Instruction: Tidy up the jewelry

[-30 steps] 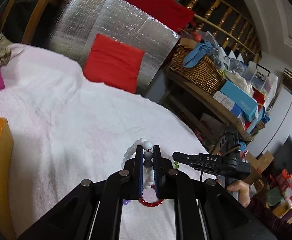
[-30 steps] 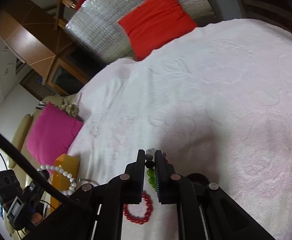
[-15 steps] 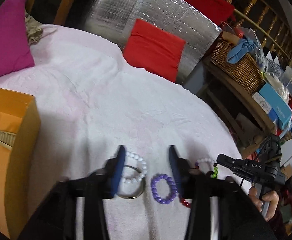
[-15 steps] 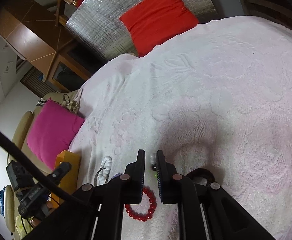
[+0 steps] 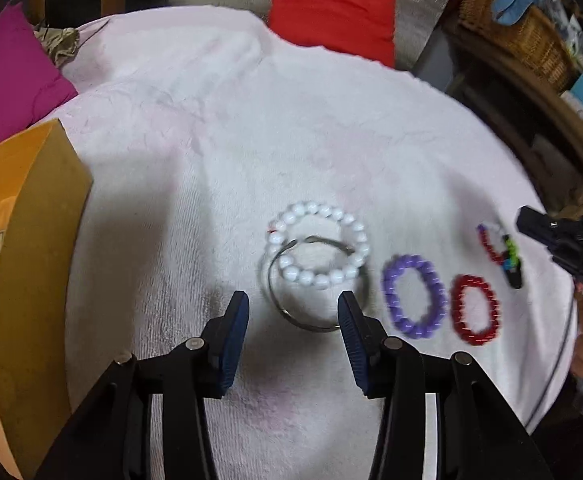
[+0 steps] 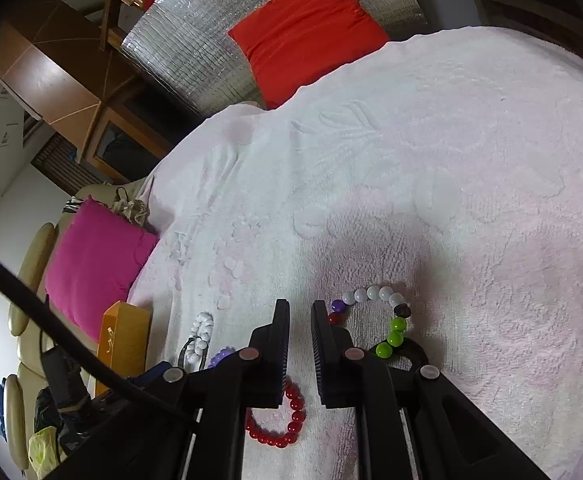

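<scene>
left tongs [image 5: 293,308] released above flat white bead bracelet [image 5: 318,245], right tongs [image 6: 300,312] clenched, seemingly empty

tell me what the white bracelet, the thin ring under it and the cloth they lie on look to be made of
White bracelet: round, smooth, glossy opaque beads, probably plastic, glass or stone. Thin ring: looks like metal, a slim grey band with a dull shine. Cloth: soft, matte pale terry or chenille, with looped pile and raised patterns.
</scene>
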Motion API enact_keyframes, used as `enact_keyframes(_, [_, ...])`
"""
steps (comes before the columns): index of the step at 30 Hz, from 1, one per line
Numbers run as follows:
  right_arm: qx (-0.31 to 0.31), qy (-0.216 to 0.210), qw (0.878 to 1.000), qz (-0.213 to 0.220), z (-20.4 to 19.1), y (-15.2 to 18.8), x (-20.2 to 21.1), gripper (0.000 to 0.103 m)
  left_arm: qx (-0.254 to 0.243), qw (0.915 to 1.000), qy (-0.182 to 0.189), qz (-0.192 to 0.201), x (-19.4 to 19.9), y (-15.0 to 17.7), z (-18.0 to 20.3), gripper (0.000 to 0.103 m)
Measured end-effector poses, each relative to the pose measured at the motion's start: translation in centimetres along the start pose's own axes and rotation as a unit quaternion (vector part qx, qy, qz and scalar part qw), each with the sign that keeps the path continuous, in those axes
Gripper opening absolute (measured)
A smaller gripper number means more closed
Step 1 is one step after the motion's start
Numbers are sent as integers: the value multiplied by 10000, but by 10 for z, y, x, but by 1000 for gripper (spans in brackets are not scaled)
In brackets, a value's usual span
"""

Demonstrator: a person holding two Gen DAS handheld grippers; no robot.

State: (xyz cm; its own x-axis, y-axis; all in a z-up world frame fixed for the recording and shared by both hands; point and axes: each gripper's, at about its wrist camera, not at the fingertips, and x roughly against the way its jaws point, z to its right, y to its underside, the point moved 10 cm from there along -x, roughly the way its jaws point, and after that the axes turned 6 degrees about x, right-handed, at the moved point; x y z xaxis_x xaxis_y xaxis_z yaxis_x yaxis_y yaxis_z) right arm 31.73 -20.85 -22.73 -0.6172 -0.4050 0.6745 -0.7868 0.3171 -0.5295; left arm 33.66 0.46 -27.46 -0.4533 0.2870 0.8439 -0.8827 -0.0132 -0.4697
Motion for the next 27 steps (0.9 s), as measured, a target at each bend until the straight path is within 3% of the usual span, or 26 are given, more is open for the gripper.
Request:
enact_keyframes(3, [7, 26, 10000, -11, 0, 1, -1, 14, -8, 9999, -114, 16, -7, -2, -3, 39])
enact_keyframes(8, [-31, 60, 10000, -7, 4, 0, -2, 14, -24, 9998, -194, 48, -11, -5, -3, 12])
enact_keyframes(11, [-90, 86, 9999, -8, 7, 0, -2, 14, -83, 9999, -115, 56, -6, -2, -1, 5])
enact_keyframes(15, [-71, 130, 9999, 13, 8, -1, -1, 14, -317, 9992, 128, 194, 15, 1, 12, 5])
enact_keyframes(21, [-89, 128, 9999, 31, 8, -2, -1, 14, -264, 9950, 828, 484, 48, -1, 20, 5])
enact_keyframes(27, [-63, 125, 9999, 40, 6, -2, -2, 14, 459, 9820, 1812, 277, 53, -3, 24, 5])
